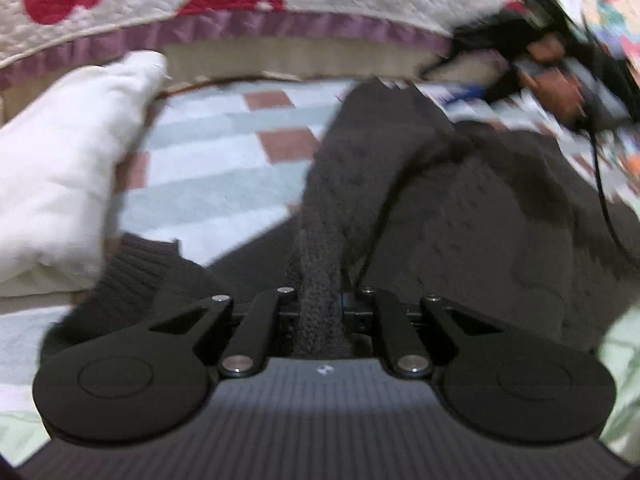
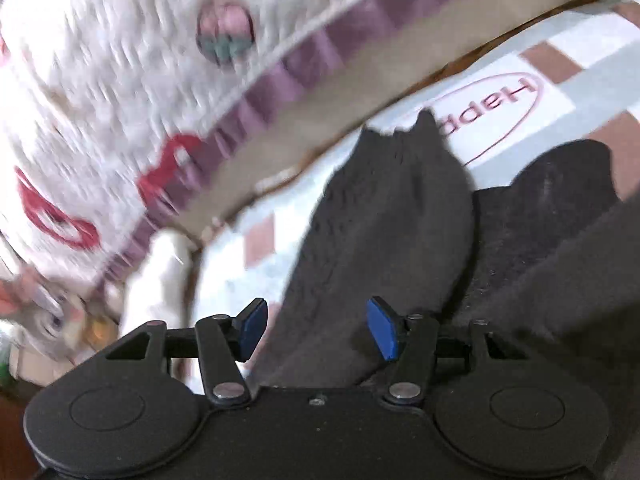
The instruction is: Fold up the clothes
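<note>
Left tool (image 1: 319, 312) pressed together, pinching a bunched strip of the dark grey knit sweater (image 1: 440, 208); the strip runs straight away from the tool toward the far edge of the bed. Right tool (image 2: 316, 330) spread, blue pads (image 2: 382, 328) apart, sweater fabric lying between them, no pad pressing it. Sweater sprawls on the checked bed sheet (image 1: 208, 176), long axis roughly toward the far edge; ribbed cuff near the left tool. Writing readable only in the right view: "Happ" inside a pink oval (image 2: 496, 114) on the sheet, upside down, rest hidden by the sweater. Left view only: a hand (image 1: 556, 88) holding the other tool, far right corner. White pillow (image 1: 68, 168) at the sheet's left edge; quilt (image 1: 180, 4) with red shapes and purple trim beyond. Both views blurred.
</note>
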Demonstrator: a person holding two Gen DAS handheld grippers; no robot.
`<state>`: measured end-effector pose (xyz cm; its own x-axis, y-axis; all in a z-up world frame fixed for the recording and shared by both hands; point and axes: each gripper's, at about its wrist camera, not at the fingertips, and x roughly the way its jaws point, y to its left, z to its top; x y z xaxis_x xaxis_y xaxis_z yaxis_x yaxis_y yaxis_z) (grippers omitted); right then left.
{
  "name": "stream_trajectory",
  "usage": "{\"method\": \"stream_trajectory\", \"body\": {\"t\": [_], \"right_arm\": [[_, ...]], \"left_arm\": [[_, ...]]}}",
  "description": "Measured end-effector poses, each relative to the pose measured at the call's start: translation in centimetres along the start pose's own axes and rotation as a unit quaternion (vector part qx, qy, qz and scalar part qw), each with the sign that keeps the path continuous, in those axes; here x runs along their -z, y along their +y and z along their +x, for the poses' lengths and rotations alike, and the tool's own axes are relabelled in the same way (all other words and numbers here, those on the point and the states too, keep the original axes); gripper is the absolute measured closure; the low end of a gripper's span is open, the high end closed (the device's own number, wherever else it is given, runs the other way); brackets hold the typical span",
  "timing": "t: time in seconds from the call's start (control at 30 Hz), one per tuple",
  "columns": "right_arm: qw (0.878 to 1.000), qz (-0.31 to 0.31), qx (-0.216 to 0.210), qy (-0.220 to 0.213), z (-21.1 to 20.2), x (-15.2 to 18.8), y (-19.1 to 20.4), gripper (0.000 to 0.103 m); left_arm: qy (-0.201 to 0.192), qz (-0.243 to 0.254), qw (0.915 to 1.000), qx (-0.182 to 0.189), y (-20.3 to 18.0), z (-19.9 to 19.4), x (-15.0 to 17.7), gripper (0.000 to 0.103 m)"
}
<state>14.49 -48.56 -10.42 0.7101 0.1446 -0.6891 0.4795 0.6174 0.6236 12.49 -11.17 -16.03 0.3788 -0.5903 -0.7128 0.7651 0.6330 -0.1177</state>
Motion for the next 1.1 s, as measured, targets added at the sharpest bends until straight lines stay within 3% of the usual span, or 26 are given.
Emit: {"method": "stream_trajectory", "body": {"t": [0.1,0.2,0.27,0.33,0.37,0.53,0.67,0.7,0.73,0.77,0.8,0.9,1.03,1.1], "right_arm": [[0.995,-0.076,0.047,0.054,2.9,-1.4,3.4,0.042],[0.988,-0.099,0.081,0.089,6.0,-2.5,6.1,0.041],[0.980,-0.133,0.124,0.084,8.0,-2.9,7.8,0.041],[0.960,-0.190,0.194,0.063,9.9,-2.8,9.3,0.040],[0.957,-0.196,0.205,0.063,10.8,-2.9,9.5,0.040],[0.972,-0.123,0.182,0.079,13.7,-3.8,8.3,0.038],[0.963,-0.145,0.220,0.051,15.5,-2.6,8.7,0.019],[0.959,-0.160,0.229,0.042,15.7,-2.0,9.2,0.020],[0.952,-0.182,0.245,0.032,15.8,-1.2,9.6,0.026],[0.945,-0.205,0.256,0.019,15.6,-0.5,9.9,0.053],[0.938,-0.229,0.259,0.005,15.0,-0.1,10.1,0.095],[0.916,-0.278,0.281,-0.071,10.9,1.4,11.2,0.094],[0.887,-0.310,0.264,-0.216,-0.7,6.3,12.7,0.094],[0.875,-0.309,0.273,-0.252,-6.0,8.9,11.9,0.094]], "left_arm": [[0.018,-0.006,0.9996,0.018,-0.1,1.1,0.3,0.095],[0.028,-0.021,0.9990,0.027,0.2,1.1,0.0,0.095],[0.037,-0.036,0.9982,0.030,0.6,0.9,0.0,0.094],[0.045,-0.062,0.9964,0.036,1.3,0.9,-0.1,0.093],[0.047,-0.076,0.9952,0.041,1.7,0.9,-0.1,0.093],[0.056,-0.144,0.9856,0.068,3.5,0.5,0.5,0.091],[0.058,-0.190,0.9759,0.090,5.0,0.2,1.0,0.091],[0.058,-0.195,0.9751,0.089,5.2,0.5,0.9,0.091],[0.059,-0.199,0.9744,0.087,5.4,0.6,1.0,0.091],[0.059,-0.202,0.9737,0.087,5.4,0.7,0.9,0.091],[0.057,-0.202,0.9739,0.085,5.3,0.6,0.9,0.091],[0.057,-0.206,0.9733,0.084,5.4,0.1,0.9,0.091],[0.049,-0.213,0.9722,0.083,5.9,-0.4,1.2,0.089],[0.053,-0.224,0.9699,0.079,6.1,-0.2,1.4,0.085]]}}
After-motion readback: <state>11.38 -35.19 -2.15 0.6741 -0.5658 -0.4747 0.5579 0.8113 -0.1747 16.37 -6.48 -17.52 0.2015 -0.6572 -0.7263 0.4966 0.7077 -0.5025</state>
